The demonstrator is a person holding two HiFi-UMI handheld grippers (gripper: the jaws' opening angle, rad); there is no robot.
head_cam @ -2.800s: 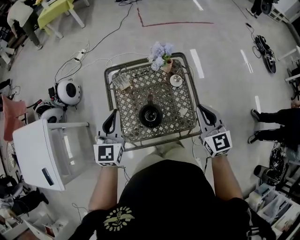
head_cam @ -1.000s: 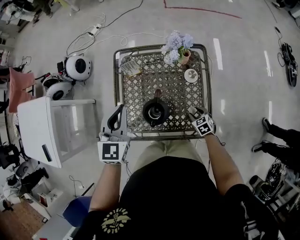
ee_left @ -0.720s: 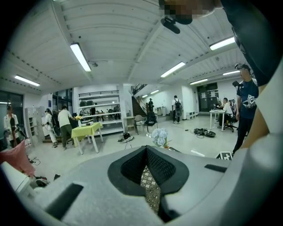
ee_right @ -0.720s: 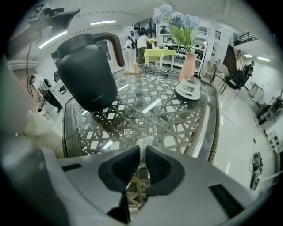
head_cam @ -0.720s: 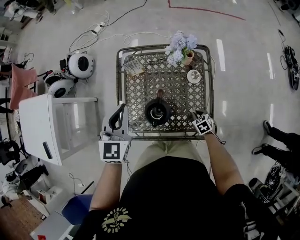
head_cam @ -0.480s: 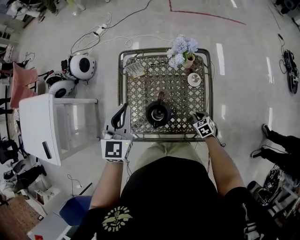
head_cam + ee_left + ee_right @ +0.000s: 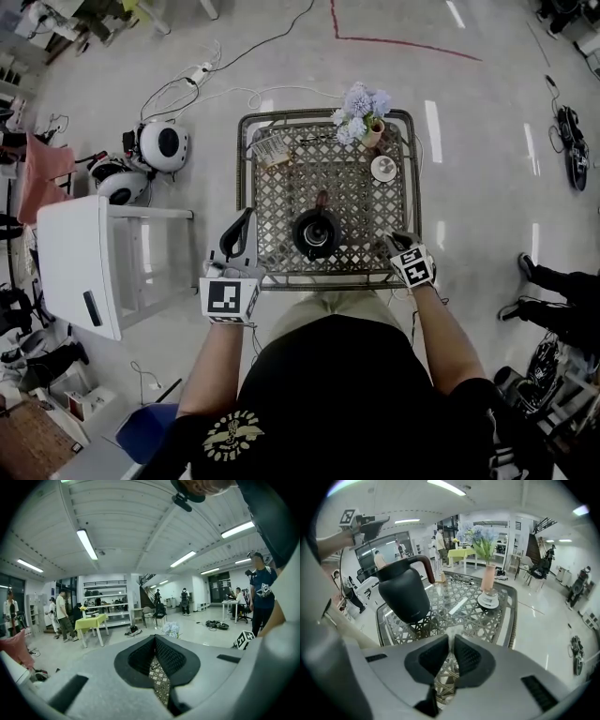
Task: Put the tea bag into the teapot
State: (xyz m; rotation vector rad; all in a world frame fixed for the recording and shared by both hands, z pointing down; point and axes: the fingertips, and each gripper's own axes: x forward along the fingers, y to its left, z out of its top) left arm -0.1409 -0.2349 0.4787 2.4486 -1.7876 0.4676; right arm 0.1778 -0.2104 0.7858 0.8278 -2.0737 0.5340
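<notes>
A black teapot (image 7: 316,232) with a brown handle stands upright in the middle of the lattice table (image 7: 281,197); in the right gripper view the teapot (image 7: 404,595) is ahead and to the left. My right gripper (image 7: 451,637) hangs over the table's front right corner (image 7: 398,246). Its jaws are nearly together, pinching a small pale tea bag (image 7: 452,631) at the tips. My left gripper (image 7: 234,246) is held off the table's left edge, level and shut, with nothing in it (image 7: 154,638).
A vase of pale blue flowers (image 7: 361,111) and a small white saucer (image 7: 382,169) stand at the back right, and a packet (image 7: 272,147) lies at the back left. A white cart (image 7: 84,267), round white devices (image 7: 161,145) and cables sit on the floor to the left.
Both grippers have risen from beside the table's front corners, and the right one has come in over the front right corner. Over the last second only the view has shifted slightly.
</notes>
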